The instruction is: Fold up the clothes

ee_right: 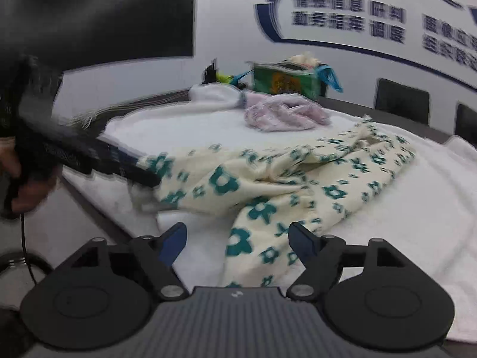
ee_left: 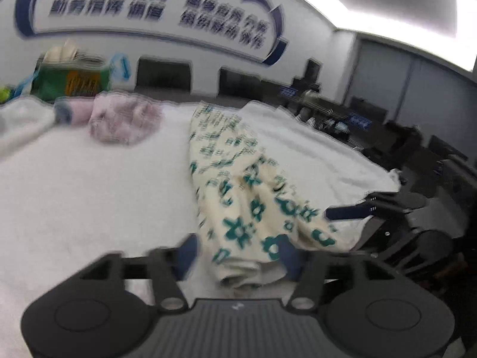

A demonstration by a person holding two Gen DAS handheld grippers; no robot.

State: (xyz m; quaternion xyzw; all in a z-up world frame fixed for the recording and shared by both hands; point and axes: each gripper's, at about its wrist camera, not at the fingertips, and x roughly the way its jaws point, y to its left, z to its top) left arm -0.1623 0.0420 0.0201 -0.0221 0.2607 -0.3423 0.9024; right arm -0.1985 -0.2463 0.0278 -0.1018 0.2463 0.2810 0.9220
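Observation:
A cream garment with green flowers (ee_left: 238,185) lies in a long crumpled strip on the white-covered table (ee_left: 89,194). Its near end sits between the fingers of my left gripper (ee_left: 238,258), which stands open; the left pad is clear of the cloth. At the right, the right gripper's blue finger (ee_left: 345,212) reaches over the garment's edge. In the right wrist view the same garment (ee_right: 298,179) spreads across the table, one fold lying between the wide-open fingers of my right gripper (ee_right: 238,241). A hand (ee_right: 18,179) holds the left gripper, its fingers (ee_right: 140,173) at the garment's left corner.
A crumpled pink garment (ee_right: 283,113) and a white folded cloth (ee_right: 214,92) lie at the table's far side, with a green bag (ee_right: 286,82) behind them. Dark chairs (ee_left: 447,164) stand beyond the table's right edge. The near table edge (ee_right: 89,203) runs at the left.

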